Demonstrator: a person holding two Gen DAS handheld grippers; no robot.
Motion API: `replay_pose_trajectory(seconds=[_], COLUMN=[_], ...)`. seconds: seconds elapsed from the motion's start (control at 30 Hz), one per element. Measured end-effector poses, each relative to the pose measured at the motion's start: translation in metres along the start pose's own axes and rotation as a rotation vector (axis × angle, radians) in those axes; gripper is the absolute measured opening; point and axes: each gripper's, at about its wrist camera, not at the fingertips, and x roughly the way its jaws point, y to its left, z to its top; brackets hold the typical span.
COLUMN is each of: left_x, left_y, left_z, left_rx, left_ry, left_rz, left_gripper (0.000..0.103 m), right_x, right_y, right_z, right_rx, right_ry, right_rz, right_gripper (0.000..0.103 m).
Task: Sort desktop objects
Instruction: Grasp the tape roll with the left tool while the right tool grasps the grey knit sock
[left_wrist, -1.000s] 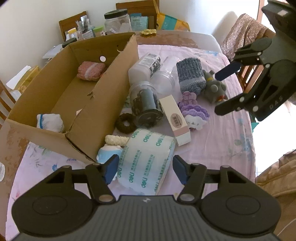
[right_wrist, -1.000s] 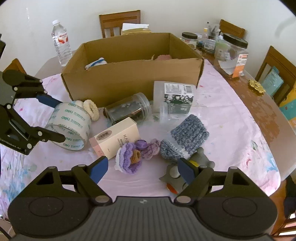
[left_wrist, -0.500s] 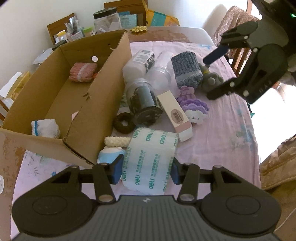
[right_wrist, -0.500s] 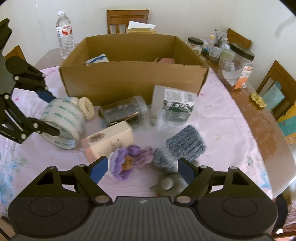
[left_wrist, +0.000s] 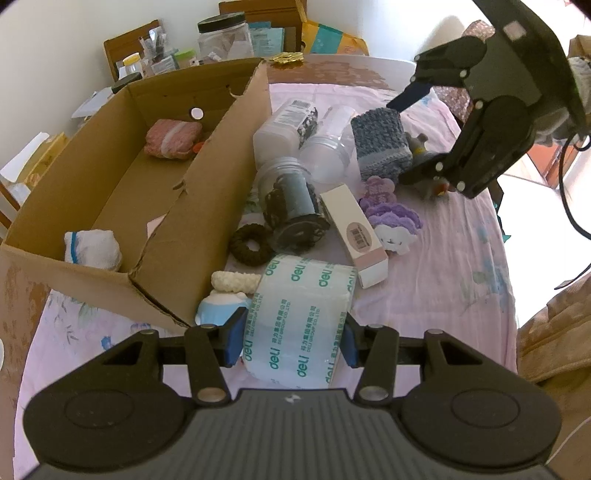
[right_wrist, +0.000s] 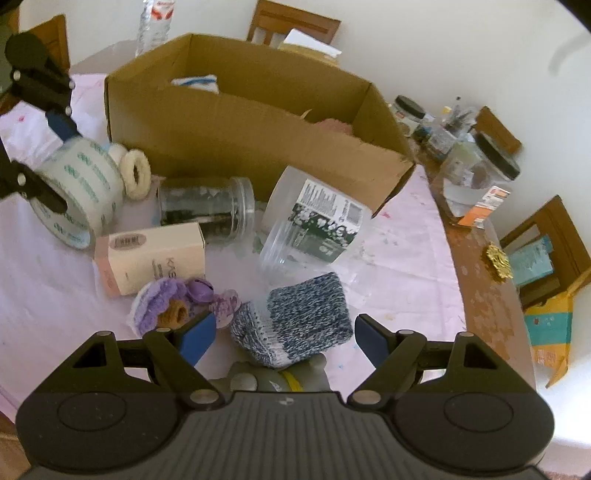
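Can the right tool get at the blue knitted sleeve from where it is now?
Probably yes: the right tool is open, and the blue knitted sleeve lies between its fingers with nothing on top. The grey toy beside it might get caught too.

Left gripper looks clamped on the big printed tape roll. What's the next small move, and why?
Probably lift the clear packing-tape roll with green print straight up, then carry it toward the open cardboard box. The left gripper has both blue pads against the roll's flat sides, while a light-blue figurine and a cream ribbed scrunchie crowd it, so dragging would likely push them.
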Motion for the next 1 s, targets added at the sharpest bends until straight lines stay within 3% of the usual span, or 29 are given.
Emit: replay_pose_trajectory(seconds=[0.27,0.53,0.7,1.0], left_x=[0.001,0.003,0.002,-0.015], left_y=[0.0,-0.001,-0.006,-0.008], left_z=[0.001,0.004,0.006,0.014], left_rx=[-0.013,-0.03,-0.018,-0.034], left_ry=[0.01,0.01,0.008,-0.034], left_rz=[0.004,0.006,0.01,0.016], left_gripper=[0.049,0.05,0.05,0.049], right_x=[0.015,0.03,0.031,0.008], right_y=[0.006,0.009,0.005,-0.011], right_z=[-0.008,-0.004,-0.003,0.006], right_rx=[-0.14,-0.158,-0.131,-0.029], right_ry=[0.025,0.022,0.021,-0.019], right_rz=[-0.032,-0.035,-0.025,-0.006], right_gripper=[0.085,0.084,0.077,0.076])
